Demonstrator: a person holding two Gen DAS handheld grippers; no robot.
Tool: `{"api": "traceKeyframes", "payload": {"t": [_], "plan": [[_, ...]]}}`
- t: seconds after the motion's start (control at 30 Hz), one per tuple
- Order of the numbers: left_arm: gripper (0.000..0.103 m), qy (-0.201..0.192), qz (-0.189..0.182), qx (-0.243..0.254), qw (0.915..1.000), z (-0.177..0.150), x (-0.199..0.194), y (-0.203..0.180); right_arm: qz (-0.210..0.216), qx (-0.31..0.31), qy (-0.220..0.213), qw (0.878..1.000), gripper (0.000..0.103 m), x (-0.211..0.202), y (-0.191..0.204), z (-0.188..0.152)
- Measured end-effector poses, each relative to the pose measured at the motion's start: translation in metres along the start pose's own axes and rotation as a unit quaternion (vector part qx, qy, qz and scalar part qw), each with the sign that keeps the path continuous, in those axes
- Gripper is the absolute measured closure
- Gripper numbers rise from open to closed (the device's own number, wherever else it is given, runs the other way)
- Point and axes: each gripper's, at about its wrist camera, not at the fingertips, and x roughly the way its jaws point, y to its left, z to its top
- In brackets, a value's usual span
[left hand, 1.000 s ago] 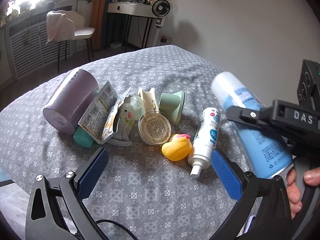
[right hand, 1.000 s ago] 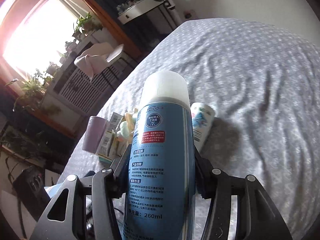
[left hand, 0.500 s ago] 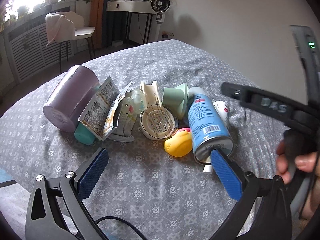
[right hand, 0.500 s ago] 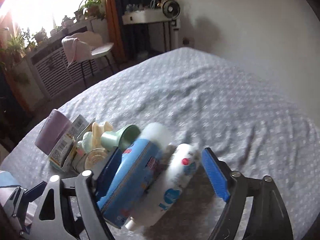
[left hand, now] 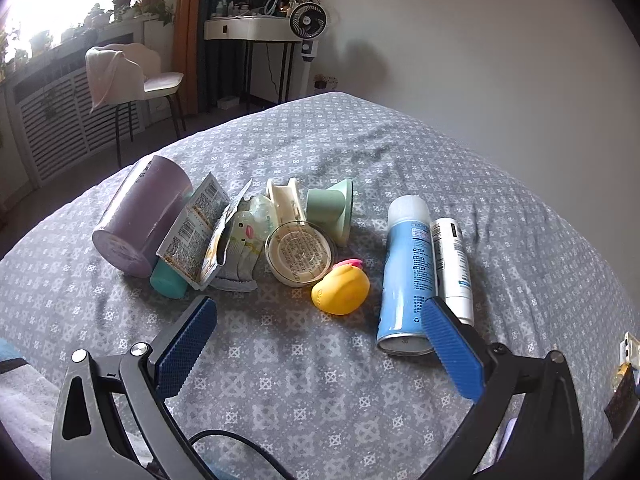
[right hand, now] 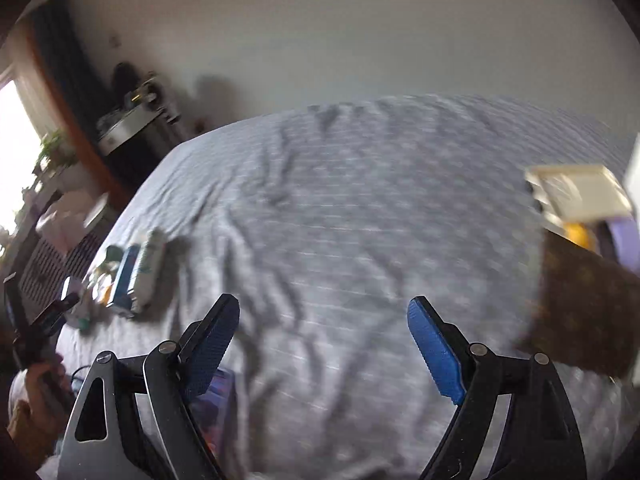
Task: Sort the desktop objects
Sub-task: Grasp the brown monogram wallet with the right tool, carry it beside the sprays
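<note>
Now the blue spray can (left hand: 406, 276) lies released beside the white bottle (left hand: 452, 264) on the bed (left hand: 320, 380). Both the right gripper (right hand: 324, 340) and the left gripper (left hand: 316, 344) are held spread and empty, so a fresh item must be chosen next.

1. Your right wrist view is smeared by motion; the brown box (right hand: 584, 312) at its right edge is cut off.
2. The teal tube (left hand: 170, 280) lies mostly hidden under packets (left hand: 192, 232).
3. Print on the blue spray can (left hand: 408, 268) is unreadable.
</note>
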Motion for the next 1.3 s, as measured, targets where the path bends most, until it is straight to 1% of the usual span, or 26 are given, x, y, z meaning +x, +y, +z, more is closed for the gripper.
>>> {"api": "traceKeyframes", "payload": {"t": [0.07, 0.13, 0.2, 0.27, 0.3, 0.37, 0.4, 0.47, 0.53, 0.57, 0.6, 0.63, 0.7, 0.77, 0.83, 0.87, 0.9, 0.93, 0.97, 1.0, 1.03, 1.1, 1.17, 1.23, 1.27, 1.3], "plan": [[0.000, -0.002, 0.001, 0.013, 0.9999, -0.001, 0.000, -0.007, -0.042, 0.083, -0.008, 0.996, 0.017, -0.025, -0.066, -0.015], [0.000, 0.002, 0.006, 0.027, 0.9996, -0.002, 0.003, -0.013, -0.080, 0.154, -0.022, 0.985, 0.017, -0.048, -0.117, -0.028], [0.000, 0.007, 0.013, 0.037, 0.9992, -0.004, 0.006, -0.017, -0.120, 0.200, -0.031, 0.972, 0.017, -0.062, -0.150, -0.038], [0.000, 0.009, 0.018, 0.042, 0.9989, -0.005, 0.007, -0.019, -0.114, 0.236, -0.035, 0.965, 0.017, -0.062, -0.165, -0.046], [0.000, 0.010, 0.020, 0.043, 0.9988, -0.005, 0.008, -0.019, -0.118, 0.247, -0.037, 0.961, 0.017, -0.058, -0.168, -0.046], [0.000, 0.013, 0.025, 0.043, 0.9987, -0.005, 0.010, -0.018, -0.177, 0.255, -0.050, 0.949, 0.017, -0.053, -0.173, -0.044], [0.000, 0.015, 0.027, 0.043, 0.9986, -0.006, 0.010, -0.018, -0.190, 0.258, -0.065, 0.945, 0.017, -0.049, -0.178, -0.043], [0.000, 0.017, 0.029, 0.045, 0.9984, -0.007, 0.012, -0.018, -0.192, 0.252, -0.070, 0.946, 0.017, -0.038, -0.187, -0.032], [0.000, 0.023, 0.033, 0.049, 0.9980, -0.007, 0.015, -0.020, -0.212, 0.232, -0.080, 0.946, 0.017, -0.030, -0.199, -0.021], [0.000, 0.025, 0.036, 0.052, 0.9977, -0.008, 0.017, -0.021, -0.223, 0.230, -0.087, 0.943, 0.017, -0.026, -0.205, -0.015], [0.000, 0.026, 0.038, 0.055, 0.9974, -0.009, 0.017, -0.023, -0.227, 0.239, -0.085, 0.940, 0.015, -0.021, -0.214, -0.012], [0.000, 0.026, 0.039, 0.058, 0.9972, -0.010, 0.017, -0.023, -0.220, 0.253, -0.080, 0.939, 0.008, -0.016, -0.220, -0.010], [0.000, 0.024, 0.039, 0.063, 0.9969, -0.010, 0.016, -0.026, -0.190, 0.251, -0.067, 0.947, 0.004, -0.008, -0.220, -0.006], [0.000, 0.024, 0.040, 0.067, 0.9966, -0.011, 0.016, -0.028, -0.152, 0.221, -0.047, 0.962, 0.004, -0.003, -0.198, -0.002], [0.000, 0.027, 0.040, 0.070, 0.9964, -0.011, 0.017, -0.029, -0.076, 0.176, -0.019, 0.981, 0.004, 0.002, -0.159, -0.003], [0.000, 0.028, 0.039, 0.070, 0.9963, -0.011, 0.018, -0.029, -0.032, 0.154, 0.000, 0.988, 0.004, 0.006, -0.140, -0.006], [0.000, 0.030, 0.039, 0.070, 0.9963, -0.010, 0.018, -0.029, 0.025, 0.133, 0.027, 0.990, 0.004, 0.011, -0.119, -0.012], [0.000, 0.030, 0.039, 0.069, 0.9964, -0.010, 0.019, -0.028, 0.074, 0.110, 0.056, 0.990, 0.004, 0.016, -0.098, -0.018], [0.000, 0.030, 0.037, 0.066, 0.9967, -0.010, 0.018, -0.027, 0.095, 0.082, 0.077, 0.989, 0.004, 0.018, -0.078, -0.024], [0.000, 0.029, 0.035, 0.063, 0.9969, -0.010, 0.017, -0.026, 0.075, 0.048, 0.083, 0.993, 0.004, 0.017, -0.060, -0.029], [0.000, 0.029, 0.033, 0.060, 0.9972, -0.009, 0.017, -0.025, 0.031, 0.009, 0.079, 0.996, 0.004, 0.014, -0.046, -0.033], [0.000, 0.031, 0.030, 0.055, 0.9976, -0.009, 0.017, -0.023, -0.051, -0.070, 0.057, 0.995, 0.004, 0.009, -0.023, -0.034], [0.000, 0.036, 0.027, 0.054, 0.9975, -0.009, 0.020, -0.024, -0.078, -0.165, 0.028, 0.983, 0.003, 0.008, -0.001, -0.028], [0.000, 0.042, 0.028, 0.058, 0.9971, -0.010, 0.023, -0.025, -0.097, -0.267, 0.005, 0.959, 0.000, 0.009, 0.022, -0.023], [0.000, 0.043, 0.028, 0.059, 0.9969, -0.010, 0.024, -0.026, -0.107, -0.298, -0.006, 0.949, 0.000, 0.013, 0.028, -0.020], [0.000, 0.042, 0.028, 0.060, 0.9969, -0.011, 0.023, -0.026, -0.114, -0.312, -0.005, 0.943, 0.000, 0.025, 0.028, -0.013]]}}
